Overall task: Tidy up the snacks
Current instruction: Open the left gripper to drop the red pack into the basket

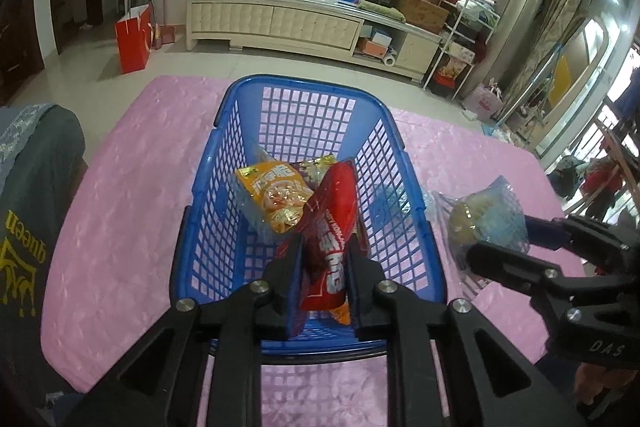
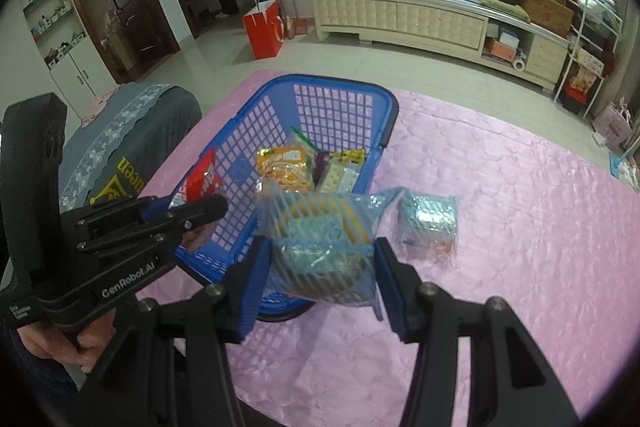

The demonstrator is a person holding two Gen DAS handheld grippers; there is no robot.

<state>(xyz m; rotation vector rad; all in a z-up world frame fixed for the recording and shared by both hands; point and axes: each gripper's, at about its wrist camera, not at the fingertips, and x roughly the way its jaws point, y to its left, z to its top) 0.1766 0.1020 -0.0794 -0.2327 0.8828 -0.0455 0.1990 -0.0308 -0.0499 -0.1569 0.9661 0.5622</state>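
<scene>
Down along the left wrist camera, the left gripper [image 1: 323,251] hangs over the near end of a blue plastic basket [image 1: 404,163] that sits on a pink tablecloth [image 1: 128,211]; its two blue-padded fingers [image 1: 294,287] stand narrowly apart with a red snack packet [image 1: 334,227] upright between them, the pads close against its sides, though whether they actually press on it I cannot tell. Inside the basket, beyond the red packet, lies an orange snack bag [image 1: 276,197], and behind that a clear packet with a yellow edge [image 1: 316,163]. To the right, outside the basket wall, the right gripper [image 1: 500,243] comes in from the edge of the picture with a blue-striped clear bag of pastries [image 1: 486,215] in its fingers. A grey garment with yellow lettering [image 1: 28,227] fills the left edge. From the right wrist camera, the right gripper [image 2: 322,261] is partly open, its blue pads clamped on either side of the striped pastry bag [image 2: 320,239], which hangs just above the cloth beside the basket's [image 2: 256,119] near right corner. A smaller blue-patterned packet [image 2: 428,225] lies on the tablecloth [image 2: 520,227] just right of the held bag. In the basket the orange bag [image 2: 286,167] and a packet of pale crackers [image 2: 340,173] lie side by side. At left, the left gripper [image 2: 200,215] reaches over the basket rim with the red packet [image 2: 202,179], and a hand [image 2: 60,343] grips its handle.
</scene>
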